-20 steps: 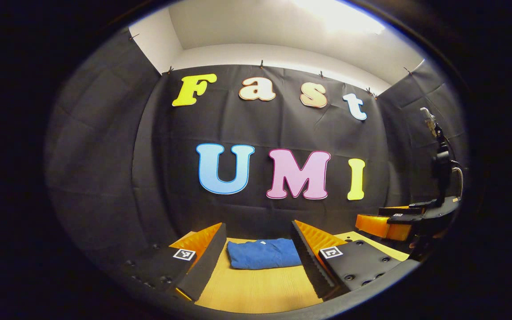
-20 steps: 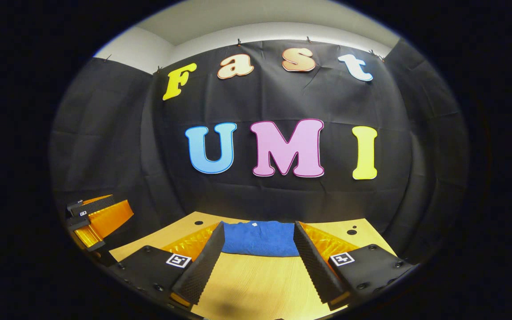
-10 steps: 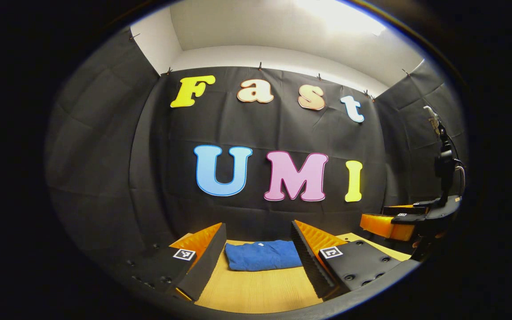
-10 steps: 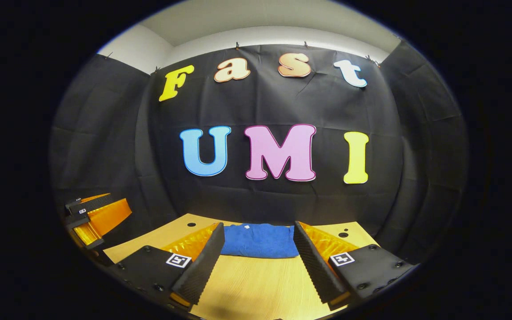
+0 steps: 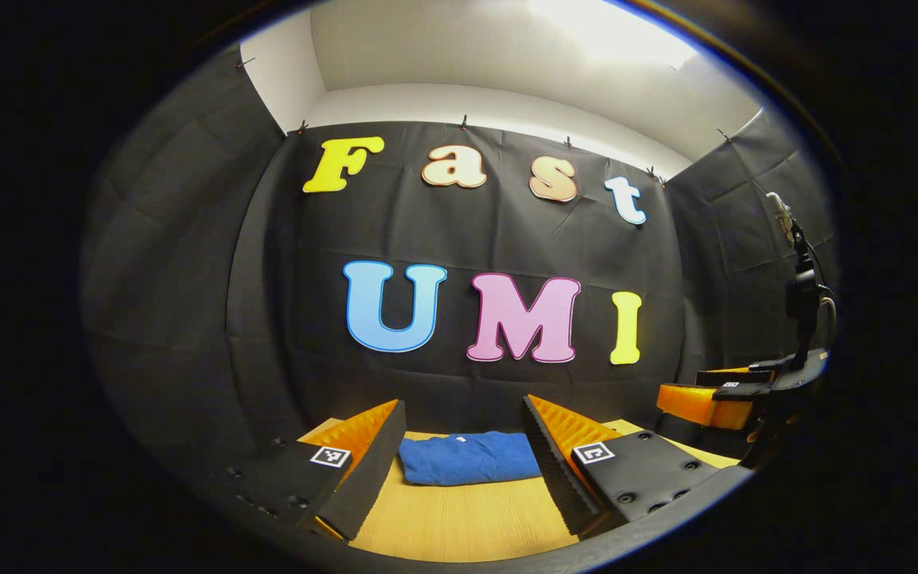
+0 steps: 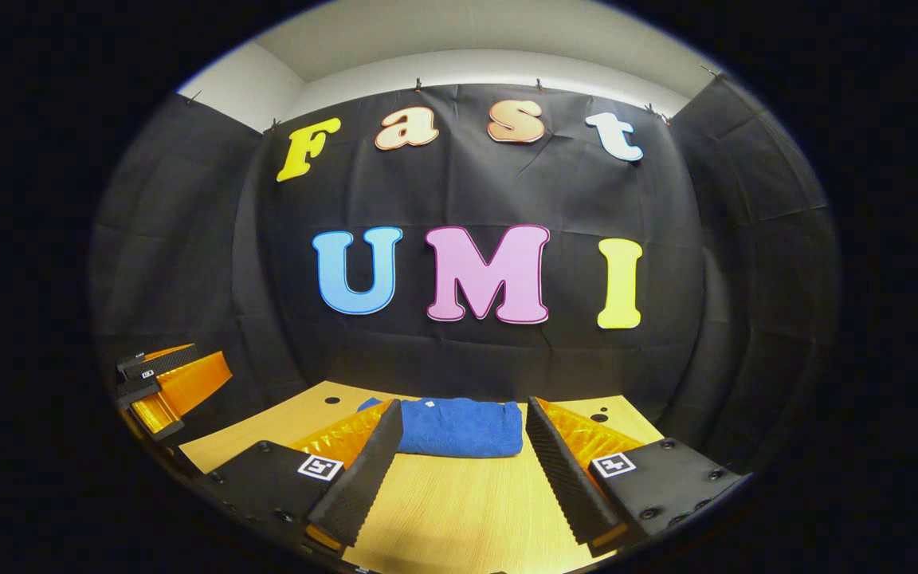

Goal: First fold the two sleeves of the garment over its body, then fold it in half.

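- Lying folded into a compact blue garment (image 5: 468,458) on the wooden table (image 5: 459,518), well ahead of both grippers.
- Hovering with fingers spread wide, gripping nothing: left gripper (image 5: 459,470), right gripper (image 6: 463,470).
- Showing framed between each pair of fingers.

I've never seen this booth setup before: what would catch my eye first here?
A blue garment lies folded into a compact bundle on the wooden table, near the back wall. In the foreground the right gripper and the left gripper each stand open, framing it without touching.

Garment (image 6: 459,426) corner hidden (behind a finger).
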Tool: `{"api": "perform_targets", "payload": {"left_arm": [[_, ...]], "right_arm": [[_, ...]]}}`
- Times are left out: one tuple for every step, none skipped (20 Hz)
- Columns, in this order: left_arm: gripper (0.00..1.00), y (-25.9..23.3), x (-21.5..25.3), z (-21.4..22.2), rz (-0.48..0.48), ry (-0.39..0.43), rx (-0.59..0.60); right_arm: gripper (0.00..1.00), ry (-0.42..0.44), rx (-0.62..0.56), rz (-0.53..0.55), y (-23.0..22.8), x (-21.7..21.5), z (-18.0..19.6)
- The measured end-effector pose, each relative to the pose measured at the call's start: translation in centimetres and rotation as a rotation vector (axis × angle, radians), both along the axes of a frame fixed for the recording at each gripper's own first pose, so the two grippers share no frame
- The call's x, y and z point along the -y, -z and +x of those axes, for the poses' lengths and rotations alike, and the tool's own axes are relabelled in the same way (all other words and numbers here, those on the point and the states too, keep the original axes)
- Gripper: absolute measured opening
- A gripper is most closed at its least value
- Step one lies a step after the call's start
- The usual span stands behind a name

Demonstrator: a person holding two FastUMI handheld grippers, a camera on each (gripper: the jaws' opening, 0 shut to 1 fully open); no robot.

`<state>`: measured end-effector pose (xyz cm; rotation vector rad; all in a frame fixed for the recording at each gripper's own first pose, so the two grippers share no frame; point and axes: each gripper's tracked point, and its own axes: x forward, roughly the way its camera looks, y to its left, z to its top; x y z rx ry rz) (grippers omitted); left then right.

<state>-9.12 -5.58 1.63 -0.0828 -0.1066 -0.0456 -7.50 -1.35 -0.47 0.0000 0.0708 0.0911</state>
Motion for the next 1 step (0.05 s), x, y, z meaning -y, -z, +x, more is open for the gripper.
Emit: {"api": "perform_targets", "payload": {"left_arm": [[0.86, -0.04, -0.03, -0.03, -0.002, -0.002, 0.0]], "right_arm": [[0.91, -0.001, -0.003, 0.0, -0.07, 0.55, 0.51]]}}
